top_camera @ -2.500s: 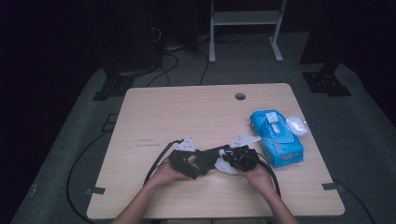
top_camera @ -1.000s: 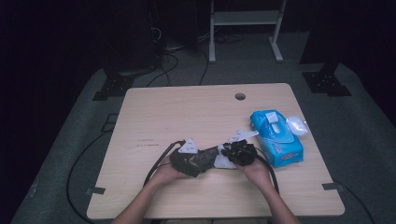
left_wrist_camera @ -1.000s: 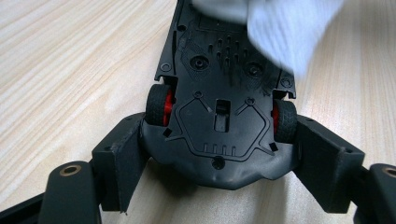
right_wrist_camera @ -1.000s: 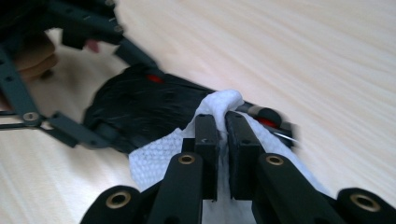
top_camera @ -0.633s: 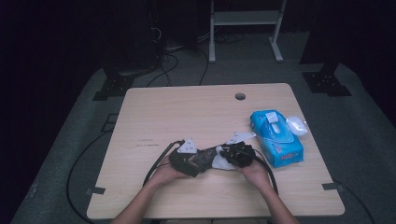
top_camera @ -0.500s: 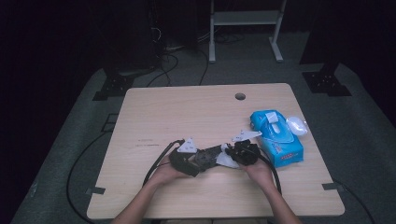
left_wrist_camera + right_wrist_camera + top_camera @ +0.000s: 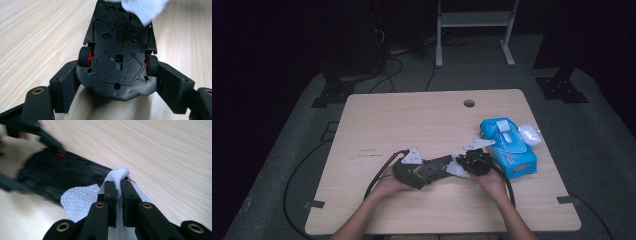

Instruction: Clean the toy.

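Observation:
A black toy car [image 7: 120,57] with red wheel hubs lies upside down, its underside facing the left gripper view. My left gripper [image 7: 117,85] is shut on its rear, one jaw on each side by the wheels. In the high view the toy car [image 7: 437,168] sits between both hands near the table's front. My right gripper [image 7: 118,185] is shut on a white wet wipe [image 7: 82,200], which touches the toy car [image 7: 50,180] at its far end. The same wet wipe [image 7: 142,8] shows over the car's front. In the high view my right gripper [image 7: 464,162] is just right of the car.
A blue pack of wet wipes [image 7: 508,146] lies at the right of the wooden table [image 7: 412,120], with a small white object [image 7: 529,134] beside it. A round cable hole [image 7: 469,103] is near the far edge. Black cables trail off the table's front.
My right gripper with the wipe has shifted slightly right along the car's end. The left gripper and the car have stayed put.

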A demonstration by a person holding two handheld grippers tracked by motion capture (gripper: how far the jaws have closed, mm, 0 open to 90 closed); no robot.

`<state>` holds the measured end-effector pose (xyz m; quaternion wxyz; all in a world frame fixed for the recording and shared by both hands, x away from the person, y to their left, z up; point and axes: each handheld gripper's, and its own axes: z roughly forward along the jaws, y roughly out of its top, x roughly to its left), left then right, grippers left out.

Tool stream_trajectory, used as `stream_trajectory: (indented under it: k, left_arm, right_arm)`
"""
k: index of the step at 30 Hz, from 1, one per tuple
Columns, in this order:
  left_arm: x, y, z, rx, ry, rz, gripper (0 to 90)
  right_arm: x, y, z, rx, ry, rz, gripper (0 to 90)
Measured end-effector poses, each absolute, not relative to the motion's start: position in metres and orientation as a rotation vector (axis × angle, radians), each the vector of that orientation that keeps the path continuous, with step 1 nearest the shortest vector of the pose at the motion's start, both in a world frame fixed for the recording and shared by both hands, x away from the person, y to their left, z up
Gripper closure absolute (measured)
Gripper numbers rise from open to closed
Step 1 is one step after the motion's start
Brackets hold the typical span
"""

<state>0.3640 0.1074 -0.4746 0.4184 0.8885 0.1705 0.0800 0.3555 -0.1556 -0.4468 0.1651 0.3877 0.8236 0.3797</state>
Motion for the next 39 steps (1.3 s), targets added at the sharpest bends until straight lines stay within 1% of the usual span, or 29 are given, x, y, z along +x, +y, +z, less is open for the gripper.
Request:
stream_trajectory:
  k: [3, 8, 10, 17, 22, 32, 39]
  left_arm:
    - [0.365, 0.108, -0.474, 2.23, 0.425, 0.194, 23.9]
    - [0.365, 0.108, -0.475, 2.23, 0.427, 0.195, 23.9]
    - [0.364, 0.108, -0.476, 2.234, 0.426, 0.197, 23.9]
    - [0.365, 0.11, -0.474, 2.231, 0.415, 0.19, 23.9]
    - [0.365, 0.109, -0.474, 2.229, 0.408, 0.181, 24.0]
    - [0.359, 0.103, -0.475, 2.245, 0.354, 0.158, 24.0]
    - [0.359, 0.105, -0.474, 2.238, 0.35, 0.143, 24.0]
  right_arm:
    - [0.354, -0.155, -0.448, 1.103, 2.36, 1.091, 83.6]
    - [0.346, -0.128, -0.447, 0.967, 2.442, 1.135, 83.5]
    - [0.346, -0.123, -0.445, 0.935, 2.451, 1.113, 83.6]
    - [0.353, -0.155, -0.446, 1.091, 2.384, 1.083, 83.6]
    - [0.347, -0.152, -0.446, 1.053, 2.433, 1.114, 83.5]
    - [0.334, -0.1, -0.446, 0.869, 2.549, 1.205, 83.6]
    - [0.34, -0.12, -0.444, 0.958, 2.499, 1.146, 83.6]
